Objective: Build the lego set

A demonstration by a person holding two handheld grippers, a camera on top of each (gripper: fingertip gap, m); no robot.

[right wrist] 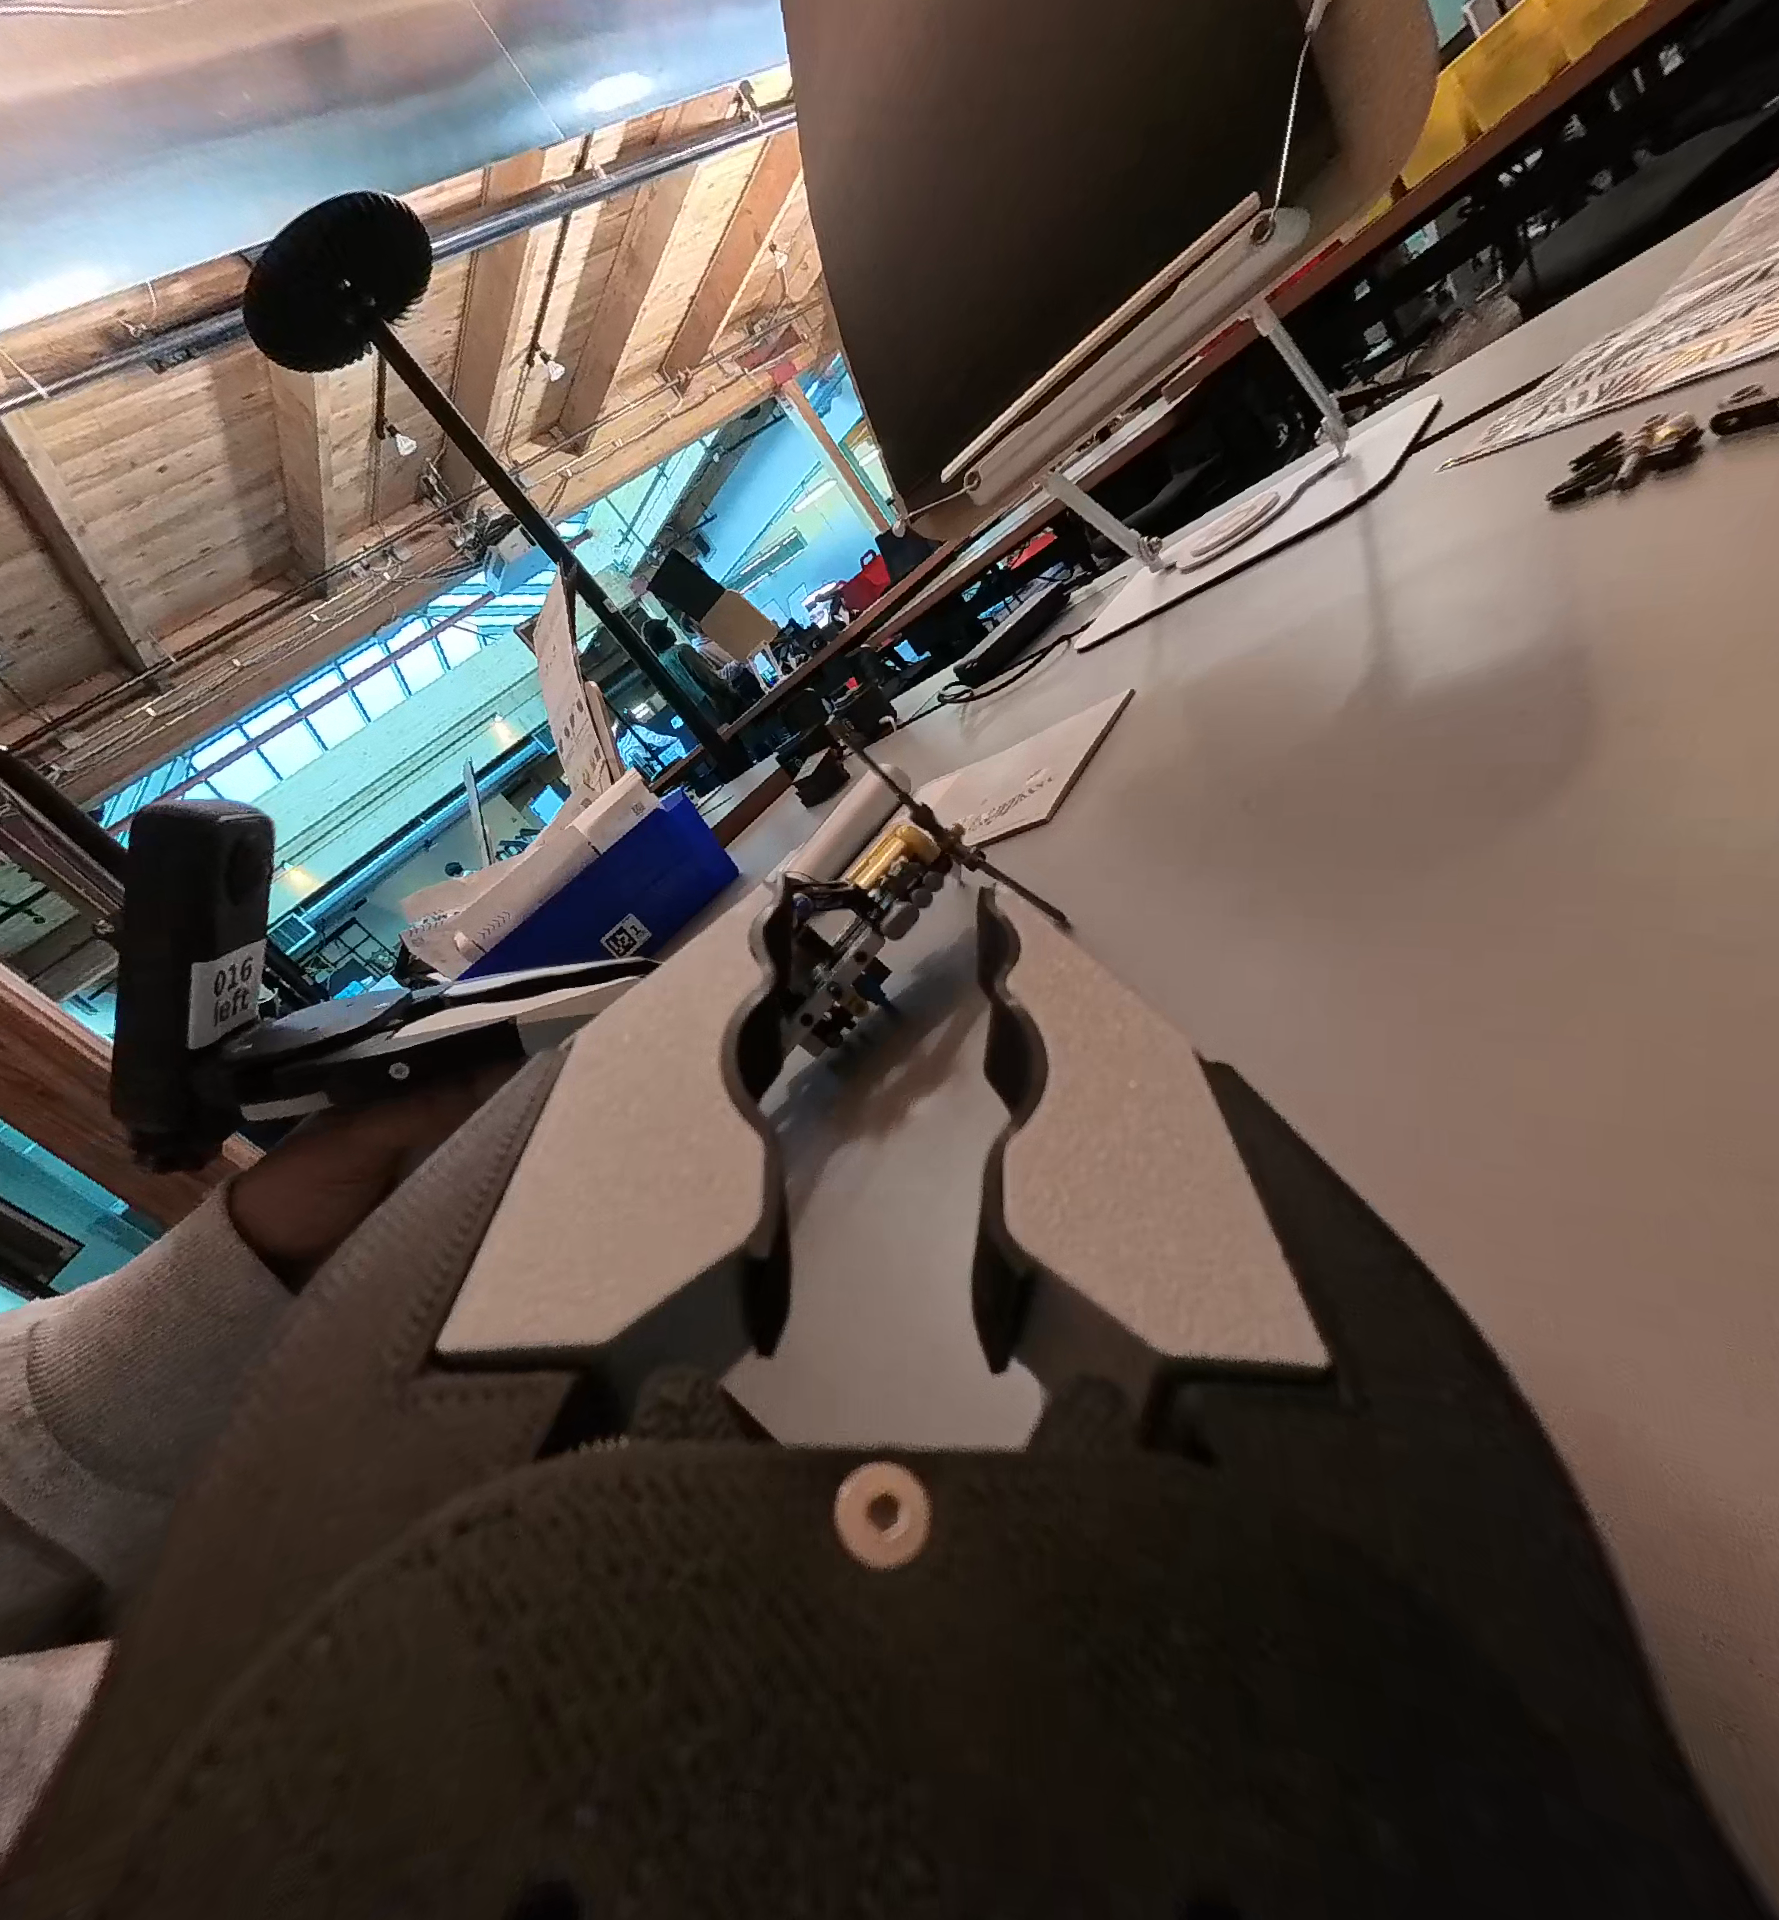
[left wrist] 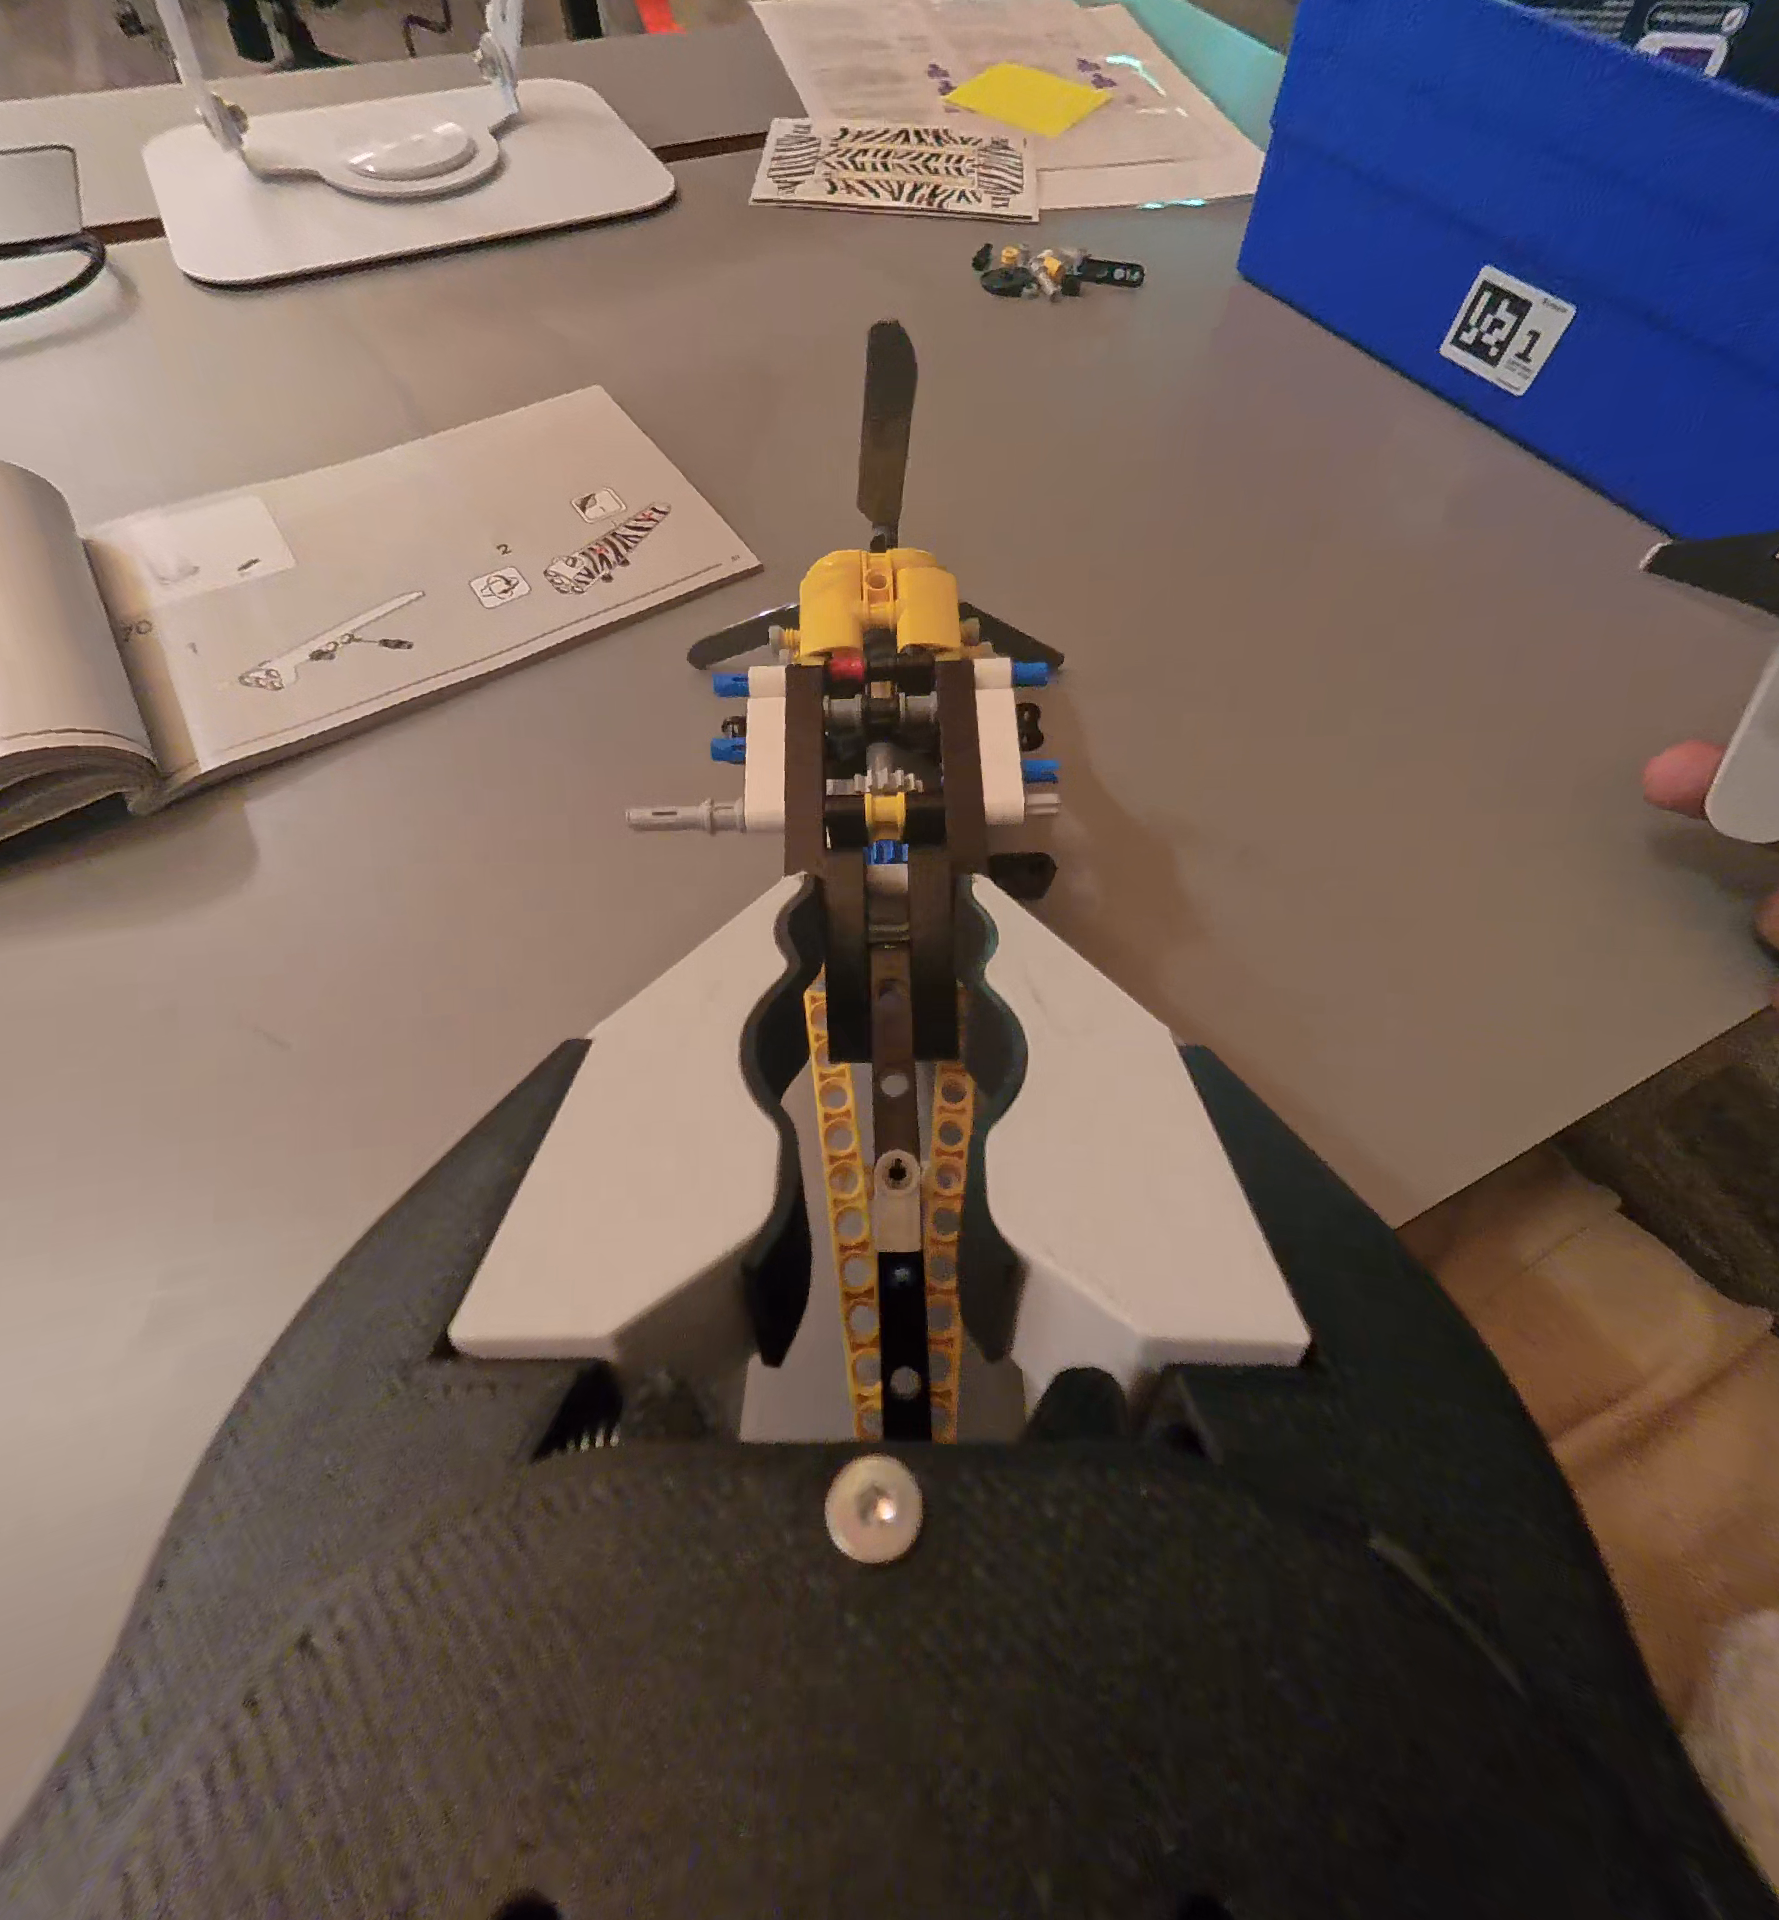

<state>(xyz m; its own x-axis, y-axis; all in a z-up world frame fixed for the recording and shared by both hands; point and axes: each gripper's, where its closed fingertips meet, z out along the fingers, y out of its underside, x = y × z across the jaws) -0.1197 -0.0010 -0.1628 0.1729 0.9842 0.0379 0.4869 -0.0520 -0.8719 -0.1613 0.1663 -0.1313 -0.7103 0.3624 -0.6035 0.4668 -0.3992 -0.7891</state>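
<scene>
In the left wrist view, the left claw [left wrist: 880, 997] is clenched on the tail beams of the one yellow, black and white lego helicopter model [left wrist: 880, 727], holding it steady above the grey counter [left wrist: 1280, 727]; one open instruction booklet [left wrist: 345, 603] lies at 9 o'clock and one small pile of loose parts [left wrist: 1056, 270] at 12 o'clock. In the right wrist view, the right claw [right wrist: 880, 935] stands released and empty, tilted low over the counter, with the model just ahead at 12 o'clock, probably ready to add a part.

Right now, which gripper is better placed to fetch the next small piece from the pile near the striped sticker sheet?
Right. The left gripper is shut on the lego model, so it is busy. The right gripper is open and empty, and the small parts pile lies toward its side of the table.
</scene>
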